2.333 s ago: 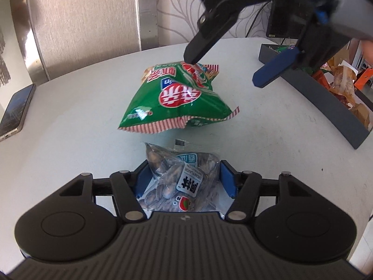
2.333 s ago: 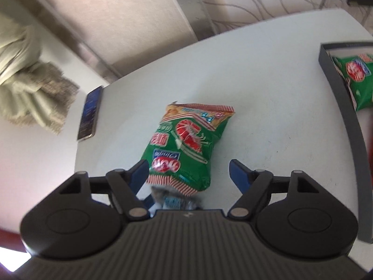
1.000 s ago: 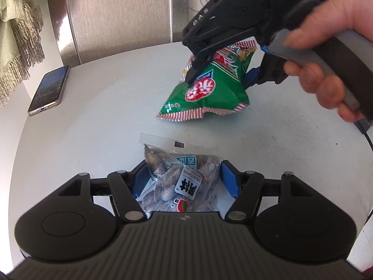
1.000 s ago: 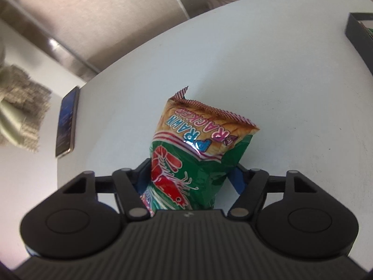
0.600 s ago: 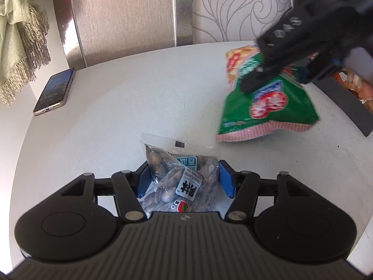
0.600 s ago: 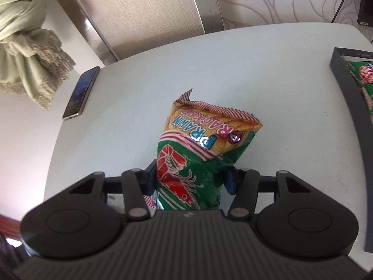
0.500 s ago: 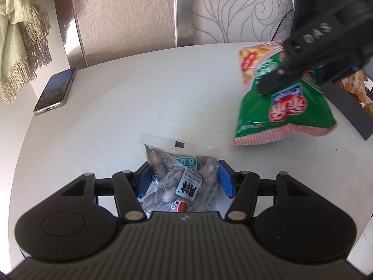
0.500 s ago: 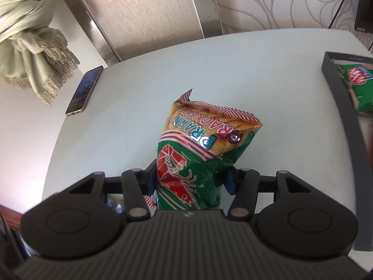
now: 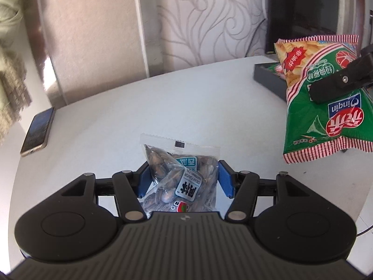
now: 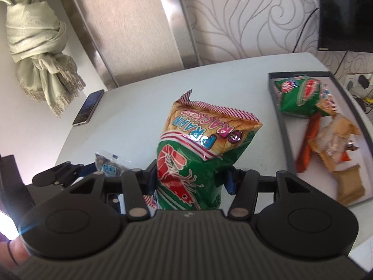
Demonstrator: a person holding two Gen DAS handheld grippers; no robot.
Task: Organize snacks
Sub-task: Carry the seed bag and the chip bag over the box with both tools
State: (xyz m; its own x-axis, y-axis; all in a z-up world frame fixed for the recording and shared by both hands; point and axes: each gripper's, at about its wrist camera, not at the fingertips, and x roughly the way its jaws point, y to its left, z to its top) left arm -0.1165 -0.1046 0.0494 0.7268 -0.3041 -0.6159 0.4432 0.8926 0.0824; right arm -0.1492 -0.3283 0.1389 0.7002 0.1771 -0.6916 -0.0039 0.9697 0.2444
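Observation:
My left gripper is shut on a clear packet of sunflower seeds, held just above the white table. My right gripper is shut on a green prawn cracker bag and holds it in the air. That bag also shows in the left wrist view at the right, lifted, with a right finger across it. The dark tray lies at the right with several snack packs in it. In the right wrist view the seed packet and the left gripper sit at the lower left.
A phone lies near the table's far left edge; it also shows in the left wrist view. A knotted curtain hangs beyond it. A dark screen and cables are on the wall behind the tray.
My right gripper closed on the green bag, lifted it off the table and carried it right, toward the tray. My left gripper kept hold of the seed packet and rose slightly.

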